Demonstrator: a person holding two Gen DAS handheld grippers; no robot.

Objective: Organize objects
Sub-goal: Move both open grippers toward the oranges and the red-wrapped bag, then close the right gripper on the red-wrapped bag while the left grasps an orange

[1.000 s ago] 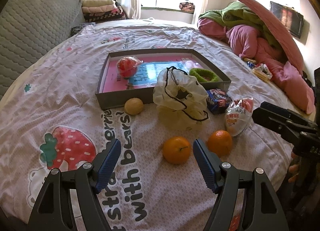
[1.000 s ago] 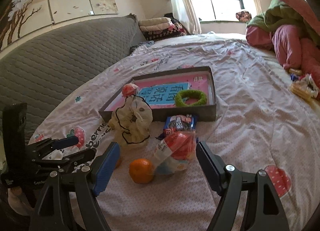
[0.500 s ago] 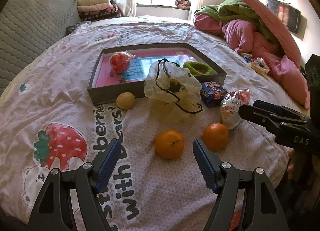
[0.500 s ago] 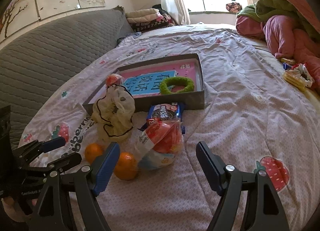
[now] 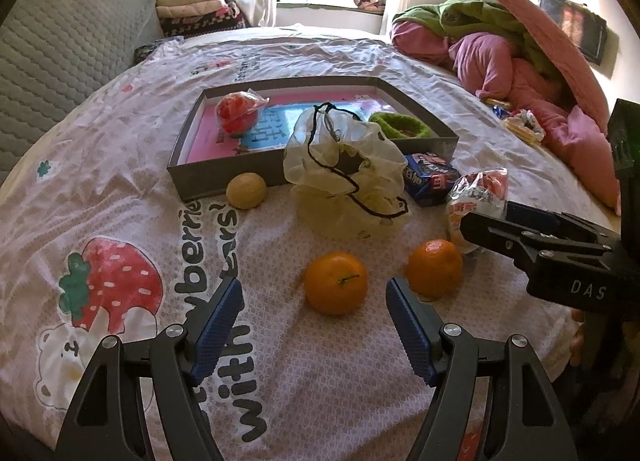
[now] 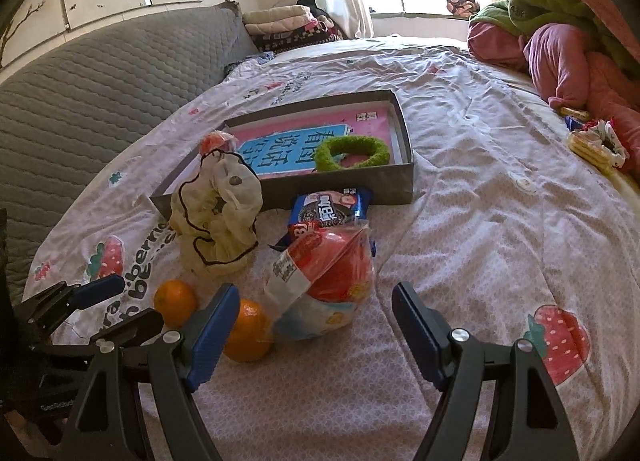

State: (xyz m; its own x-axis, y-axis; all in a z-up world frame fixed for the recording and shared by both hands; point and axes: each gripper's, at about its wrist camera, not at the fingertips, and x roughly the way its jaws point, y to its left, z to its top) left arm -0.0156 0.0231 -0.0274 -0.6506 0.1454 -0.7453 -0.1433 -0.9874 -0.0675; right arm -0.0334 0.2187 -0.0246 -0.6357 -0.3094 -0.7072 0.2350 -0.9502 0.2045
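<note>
Since the earlier frames the right gripper (image 6: 312, 331) has been brought down and closer to the snack bag (image 6: 324, 285), which is now seen larger and lies just ahead of its fingers (image 6: 416, 335); the left gripper (image 5: 312, 327) has hardly been shifted. Both sets of fingers are spread wide, and nothing is held by either.

On the bed, the box (image 5: 224, 181) is placed at the far middle, with a red packet (image 5: 236, 113) and a green ring (image 5: 400, 126) already inside. Outside it, along its near wall, a yellow fruit (image 5: 246, 191), a drawstring pouch (image 5: 348, 177) and a biscuit pack (image 5: 428, 179) are found. Nearer still, two oranges are laid: the left orange (image 5: 336, 283) just ahead of the left fingers, the right orange (image 5: 435, 268) beside the snack bag.

The step in hand is judged to be the approach for a pick, with gathering into the box as the likely aim. For the next move, the right fingers would need to be advanced around the bag and closed gently, since crinkly film may slip or be crushed; the orange touching the bag's left side could be nudged.
</note>
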